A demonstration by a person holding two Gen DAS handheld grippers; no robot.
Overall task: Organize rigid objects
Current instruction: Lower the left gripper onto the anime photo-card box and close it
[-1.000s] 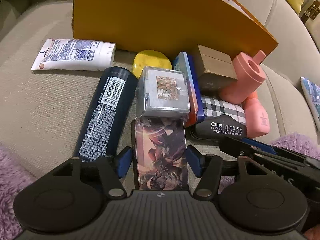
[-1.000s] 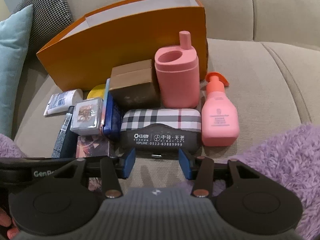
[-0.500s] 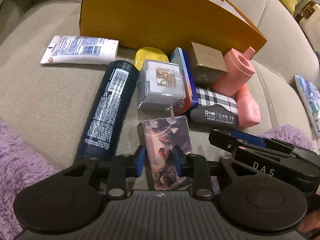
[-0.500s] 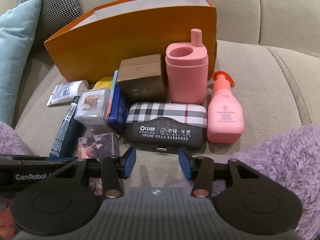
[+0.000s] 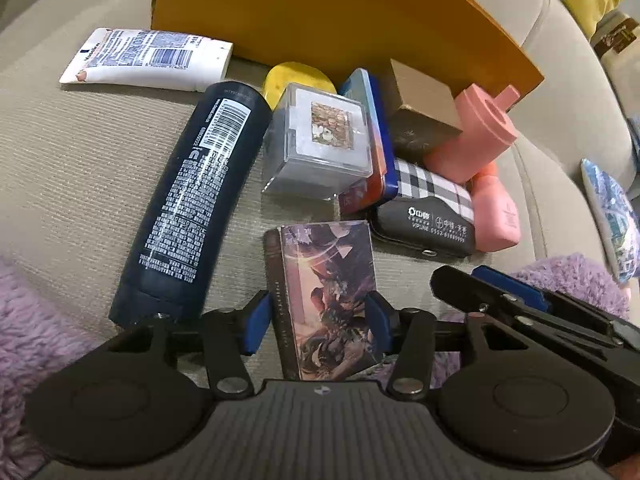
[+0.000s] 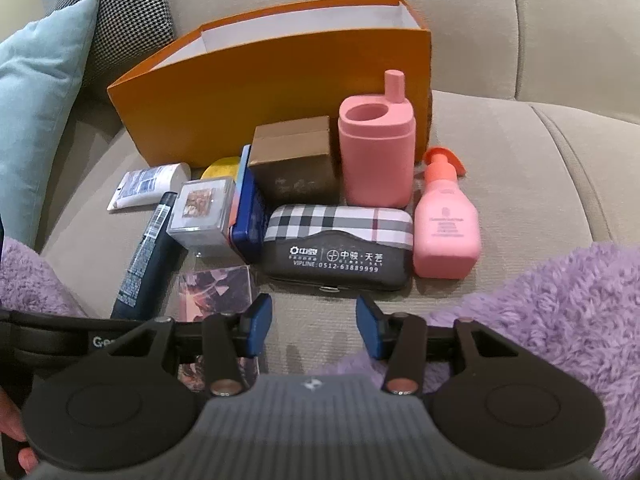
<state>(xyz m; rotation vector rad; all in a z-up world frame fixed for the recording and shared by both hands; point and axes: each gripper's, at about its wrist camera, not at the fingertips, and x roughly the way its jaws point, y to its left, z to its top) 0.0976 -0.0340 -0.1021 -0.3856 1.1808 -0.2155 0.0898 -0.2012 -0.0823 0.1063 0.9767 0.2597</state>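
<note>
While everything lies outside the orange box (image 6: pixel 280 92), sorting looks barely begun.
Left gripper (image 5: pixel 318 316) jaws, just opening, straddle the card box (image 5: pixel 324 280); right gripper (image 6: pixel 314 320) gapes empty.

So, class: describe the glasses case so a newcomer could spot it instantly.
Find the tall orange box on the sofa. In front of it stands a pink cup; the glasses case lies right before that. Only it has a plaid top and white printed lettering.

Beige sofa seat (image 6: pixel 520 184) under orange box (image 6: pixel 280 92), bottles, cases, purple blanket (image 6: pixel 560 312).
</note>
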